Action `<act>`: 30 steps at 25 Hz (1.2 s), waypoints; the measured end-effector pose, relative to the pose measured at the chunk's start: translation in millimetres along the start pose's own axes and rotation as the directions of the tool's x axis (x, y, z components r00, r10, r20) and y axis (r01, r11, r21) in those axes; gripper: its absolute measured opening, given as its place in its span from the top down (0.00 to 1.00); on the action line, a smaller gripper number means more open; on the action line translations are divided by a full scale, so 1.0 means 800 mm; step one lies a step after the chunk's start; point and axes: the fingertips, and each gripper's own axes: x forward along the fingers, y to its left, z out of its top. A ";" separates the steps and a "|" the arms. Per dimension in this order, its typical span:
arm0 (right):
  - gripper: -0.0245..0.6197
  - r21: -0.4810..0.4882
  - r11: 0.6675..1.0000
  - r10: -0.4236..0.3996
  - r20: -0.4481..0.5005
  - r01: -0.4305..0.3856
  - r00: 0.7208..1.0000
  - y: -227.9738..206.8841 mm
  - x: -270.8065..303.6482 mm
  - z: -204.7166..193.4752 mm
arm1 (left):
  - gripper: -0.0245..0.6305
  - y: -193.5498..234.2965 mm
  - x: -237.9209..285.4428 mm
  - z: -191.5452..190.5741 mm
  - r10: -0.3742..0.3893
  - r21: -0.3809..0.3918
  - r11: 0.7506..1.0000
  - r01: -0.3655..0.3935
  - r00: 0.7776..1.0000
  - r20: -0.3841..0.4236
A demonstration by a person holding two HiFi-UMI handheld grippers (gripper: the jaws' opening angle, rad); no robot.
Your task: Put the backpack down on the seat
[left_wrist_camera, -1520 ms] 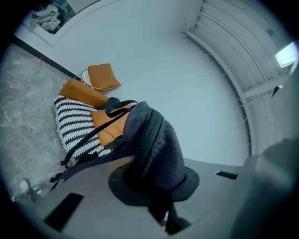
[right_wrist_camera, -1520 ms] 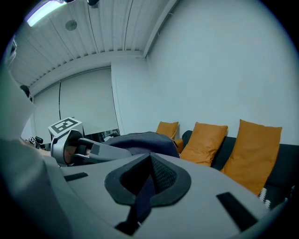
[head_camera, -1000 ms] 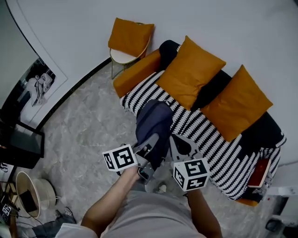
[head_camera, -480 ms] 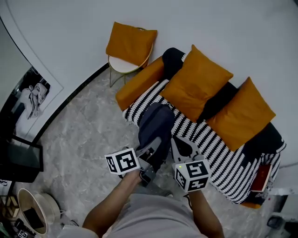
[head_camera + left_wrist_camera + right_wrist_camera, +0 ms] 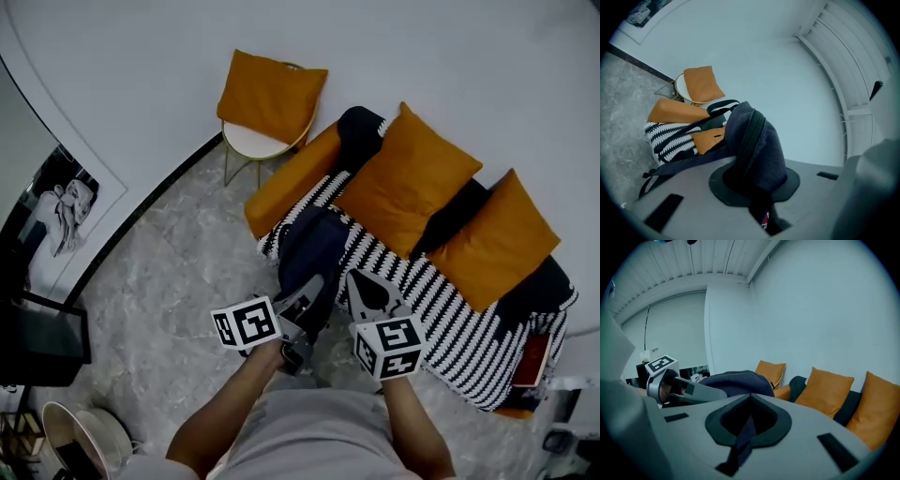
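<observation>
A dark navy backpack (image 5: pixel 314 251) hangs between my two grippers, just over the front left corner of the sofa seat (image 5: pixel 441 314), which has a black-and-white striped cover. My left gripper (image 5: pixel 302 302) is shut on the bag's upper fabric; in the left gripper view the navy cloth and zipper (image 5: pixel 754 140) bulge out of my left gripper (image 5: pixel 759 187). To its right, my right gripper (image 5: pixel 370 292) is shut on a dark strap (image 5: pixel 743 437), which runs through my right gripper (image 5: pixel 749 420) in the right gripper view. The bag's body (image 5: pixel 736 379) shows beyond it.
Two orange pillows (image 5: pixel 412 178) (image 5: pixel 497 242) lean on the sofa back, and an orange bolster (image 5: pixel 291 183) lies at its left end. A chair with an orange cushion (image 5: pixel 272 94) stands by the wall. A framed picture (image 5: pixel 61 220), a dark table (image 5: pixel 42 337) and a basket (image 5: pixel 80 441) sit at left.
Both grippers and the backpack have travelled across the floor toward the sofa, both grips unchanged. The sofa and chair now sit further right in the head view.
</observation>
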 end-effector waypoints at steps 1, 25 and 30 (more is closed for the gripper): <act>0.96 -0.003 1.000 -0.001 0.001 0.001 1.000 0.002 0.007 0.002 | 0.90 0.005 -0.001 0.007 0.001 0.001 1.000 -0.001 1.000 0.000; 0.96 0.066 0.998 0.009 0.006 -0.009 1.000 -0.084 0.173 0.036 | 0.90 0.098 0.121 0.128 0.065 0.004 0.998 -0.065 0.997 -0.040; 0.96 0.086 0.996 -0.008 -0.004 0.008 1.000 -0.136 0.207 0.050 | 0.90 0.120 0.174 0.148 0.086 -0.008 0.996 -0.086 0.994 -0.066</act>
